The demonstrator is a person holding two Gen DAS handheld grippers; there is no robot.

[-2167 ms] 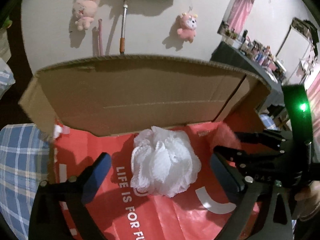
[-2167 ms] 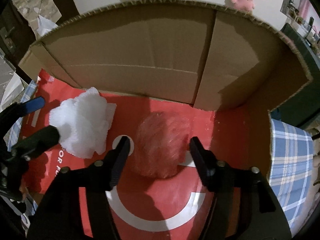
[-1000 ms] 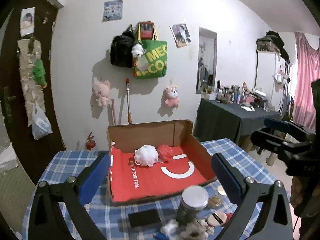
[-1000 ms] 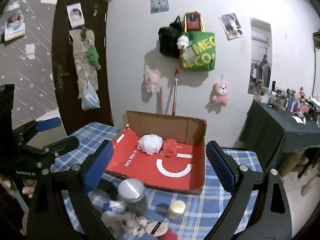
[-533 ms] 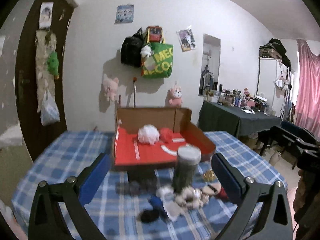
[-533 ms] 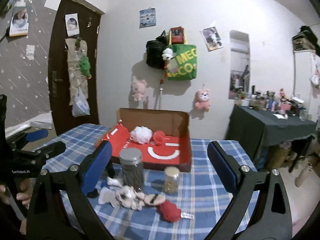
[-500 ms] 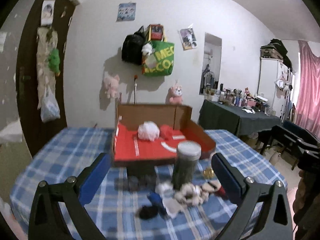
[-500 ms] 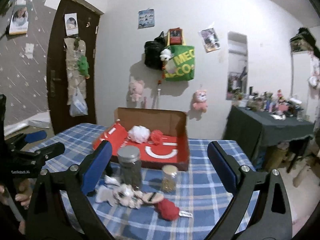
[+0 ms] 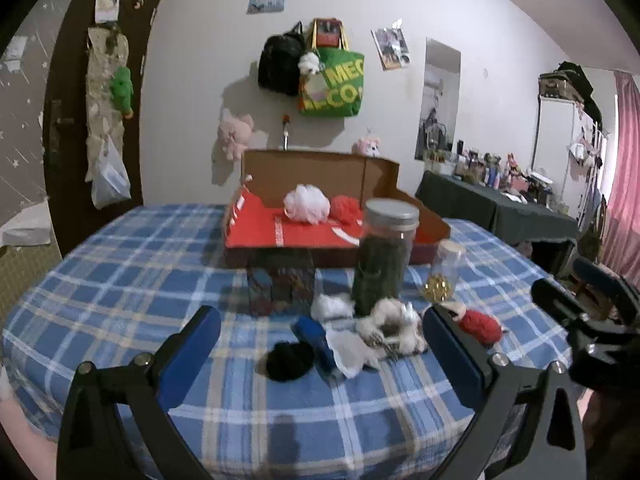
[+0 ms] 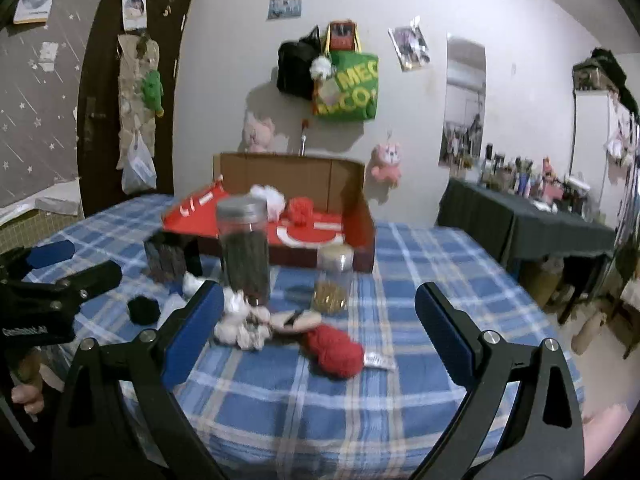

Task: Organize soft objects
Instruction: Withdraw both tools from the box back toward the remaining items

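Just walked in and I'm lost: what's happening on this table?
A person holds two tongs, left and right, both open and empty above the checked tablecloth. A white pouf and a red pouf already sit in the cardboard box. A red yarn ball, a black pompom and a white fluffy toy wait beside the jars.
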